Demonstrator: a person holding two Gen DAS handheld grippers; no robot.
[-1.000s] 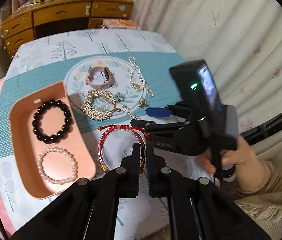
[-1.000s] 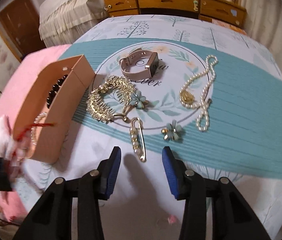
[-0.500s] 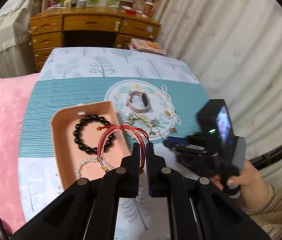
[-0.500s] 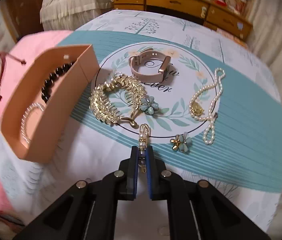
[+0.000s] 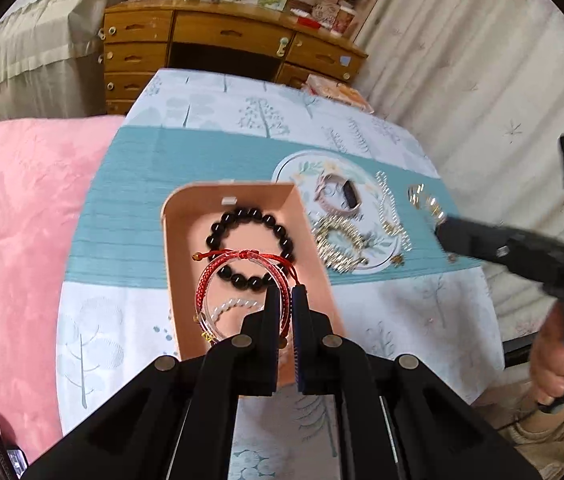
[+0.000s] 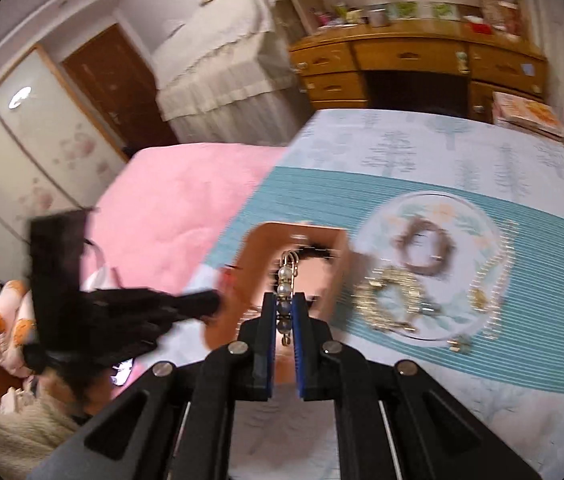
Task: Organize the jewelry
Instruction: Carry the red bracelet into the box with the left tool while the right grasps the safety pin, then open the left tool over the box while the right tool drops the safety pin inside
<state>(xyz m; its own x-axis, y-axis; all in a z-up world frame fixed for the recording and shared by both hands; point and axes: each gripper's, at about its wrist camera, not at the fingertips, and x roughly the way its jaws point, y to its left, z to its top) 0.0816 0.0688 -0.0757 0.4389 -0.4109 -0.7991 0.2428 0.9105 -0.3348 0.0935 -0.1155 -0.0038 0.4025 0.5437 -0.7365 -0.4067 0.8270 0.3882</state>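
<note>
My right gripper (image 6: 283, 312), newly clamped on the pearl pin (image 6: 284, 280), lifts it toward the pink tray (image 5: 234, 196), while my left gripper (image 5: 285, 300) pinches the red bracelet (image 5: 242, 264) above it.

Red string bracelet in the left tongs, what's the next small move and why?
Probably lower it a little and open the left tongs. They are shut on the red string bracelet, which hangs over the pink tray, above the black bead bracelet and the pearl one already inside.

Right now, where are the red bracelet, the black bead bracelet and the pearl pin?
red bracelet (image 5: 218, 268): left wrist view, woven band.
black bead bracelet (image 5: 238, 215): left wrist view, top beads.
pearl pin (image 6: 284, 276): right wrist view, top pearl.
</note>
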